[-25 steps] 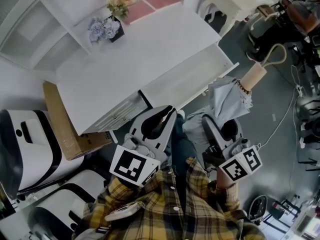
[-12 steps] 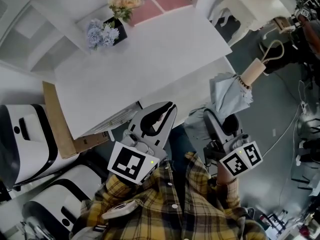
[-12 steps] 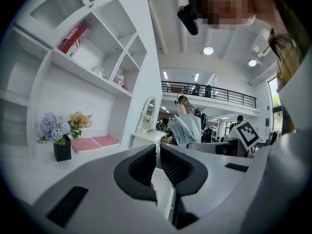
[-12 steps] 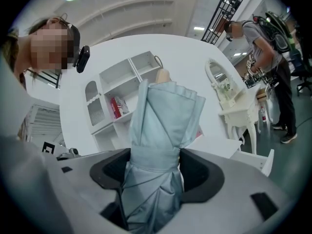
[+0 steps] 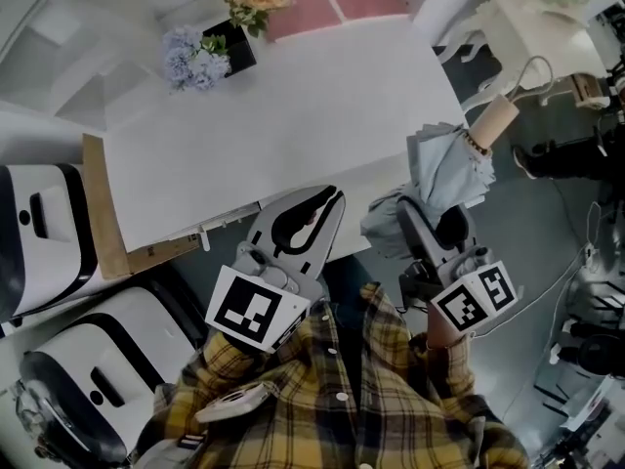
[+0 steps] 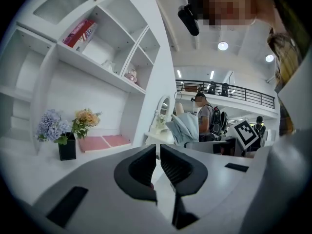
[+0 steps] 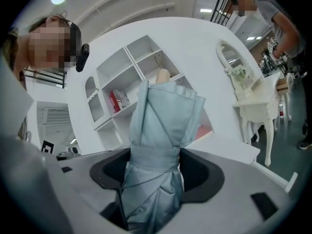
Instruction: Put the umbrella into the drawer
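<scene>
Because the right hand-held gripper clamps only the soft folded cloth of the pale blue fabric umbrella, at the band that wraps it, the main risk is judged to be slipping or swinging. The cloth can slide between the pads, and the light wooden handle with its looped cord stands well beyond the jaws, so its weight could tip the umbrella in the grip. A second risk is a knock. The umbrella juts up and away over the front right corner of the white counter, and a careless swing could catch that edge or the white side table beyond it.

No open compartment shows in the head view, and the drawer cannot be made out under the counter's front edge. If it is shut, the umbrella has nowhere to go until it is pulled out. The left hand-held gripper would likely do that. Its jaws stand nearly together with nothing between them, and it hovers over the counter's front edge.

The right gripper view shows the umbrella squarely between the jaws of its hand-held gripper. Both pads press the banded waist, and the canopy folds rise above.
</scene>
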A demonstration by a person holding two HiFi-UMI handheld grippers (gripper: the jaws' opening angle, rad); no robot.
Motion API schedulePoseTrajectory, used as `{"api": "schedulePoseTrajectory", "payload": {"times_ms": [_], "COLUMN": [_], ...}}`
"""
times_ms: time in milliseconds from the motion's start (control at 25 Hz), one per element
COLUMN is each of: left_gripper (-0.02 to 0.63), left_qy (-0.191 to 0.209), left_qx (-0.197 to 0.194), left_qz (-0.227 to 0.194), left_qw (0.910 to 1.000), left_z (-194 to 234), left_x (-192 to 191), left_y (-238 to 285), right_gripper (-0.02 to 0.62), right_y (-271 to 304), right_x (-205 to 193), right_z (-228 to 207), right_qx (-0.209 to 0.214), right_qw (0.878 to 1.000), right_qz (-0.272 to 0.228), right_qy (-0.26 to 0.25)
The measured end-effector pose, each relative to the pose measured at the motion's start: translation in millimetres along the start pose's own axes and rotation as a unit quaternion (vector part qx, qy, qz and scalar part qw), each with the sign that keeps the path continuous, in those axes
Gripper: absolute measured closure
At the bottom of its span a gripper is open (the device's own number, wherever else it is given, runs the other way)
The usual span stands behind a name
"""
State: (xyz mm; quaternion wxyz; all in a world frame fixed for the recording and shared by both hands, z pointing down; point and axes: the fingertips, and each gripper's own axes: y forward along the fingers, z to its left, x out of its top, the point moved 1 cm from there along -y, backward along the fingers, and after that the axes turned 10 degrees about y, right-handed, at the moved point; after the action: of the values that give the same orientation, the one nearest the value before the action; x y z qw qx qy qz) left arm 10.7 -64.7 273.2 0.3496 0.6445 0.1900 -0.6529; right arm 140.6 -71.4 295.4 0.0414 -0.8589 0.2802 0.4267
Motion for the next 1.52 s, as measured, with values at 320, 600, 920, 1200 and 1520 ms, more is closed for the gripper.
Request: {"api": "schedulePoseTrajectory", "payload": {"times_ms": [320, 600, 920, 1200, 1520], "left_gripper": [0.563, 0.563, 0.563, 0.563, 0.563], "left_qy": [-0.003, 0.0, -0.002, -0.006, 0.001], "left_qx": [0.021, 0.003, -0.019, -0.047, -0.079], "left_qz": [0.015, 0.01, 0.012, 0.028, 0.045], "left_qw": [0.9997, 0.9999, 0.9997, 0.9985, 0.9958], "left_z": [11, 15, 12, 1, -15], "left_x": [-1, 3, -6, -26, -53], "left_y": [21, 27, 35, 51, 61], "right_gripper": [0.273, 0.275, 0.275, 0.274, 0.275], "right_y": [29, 34, 37, 35, 34], "right_x": [9, 6, -6, -29, -75], "right_z": [-23, -24, -41, -68, -109], "right_qx": [0.02, 0.01, -0.028, -0.076, -0.138], "right_qw": [0.999, 0.999, 0.998, 0.993, 0.98], "right_qz": [0.031, 0.025, 0.012, 0.005, 0.013], "right_qy": [0.007, 0.019, 0.05, 0.086, 0.142]}}
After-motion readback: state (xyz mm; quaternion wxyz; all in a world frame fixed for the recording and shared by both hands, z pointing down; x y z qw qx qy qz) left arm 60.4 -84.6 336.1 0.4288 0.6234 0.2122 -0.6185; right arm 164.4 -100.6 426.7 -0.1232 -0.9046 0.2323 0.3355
